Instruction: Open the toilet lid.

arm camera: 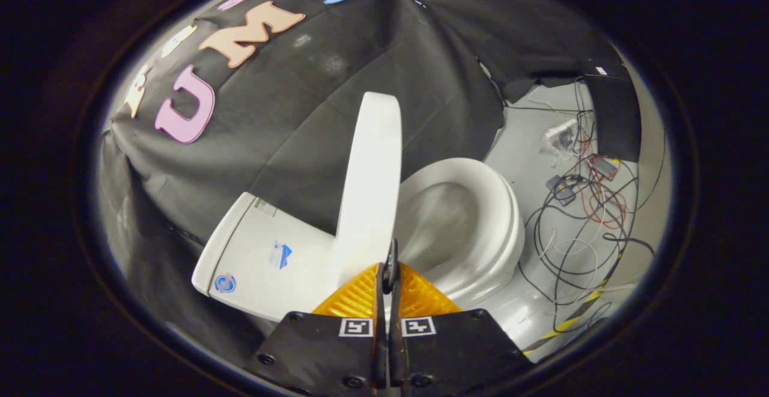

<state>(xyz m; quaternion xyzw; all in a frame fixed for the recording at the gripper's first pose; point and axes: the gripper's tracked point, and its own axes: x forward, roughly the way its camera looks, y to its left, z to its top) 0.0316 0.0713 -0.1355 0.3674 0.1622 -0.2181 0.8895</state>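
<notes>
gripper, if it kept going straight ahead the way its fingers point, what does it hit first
Likely the raised toilet lid: the gripper is closed with its tips right at the lid's edge, seemingly touching it. Beyond lies the seat. Depth is hard to judge.

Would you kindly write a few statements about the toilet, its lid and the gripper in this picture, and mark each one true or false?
1. The toilet lid is raised, standing on edge above the bowl. True.
2. The gripper is wide open with nothing between its fingers. False: the fingers are nearly together, with the lid's lower edge just at their tips; whether both press on it cannot be told.
3. The toilet seat is down on the bowl. True.
4. The tank lies on the same side of the lid as the bowl. False: tank and bowl are on opposite sides.
5. Loose cables lie on the floor beyond the bowl. True.
</notes>
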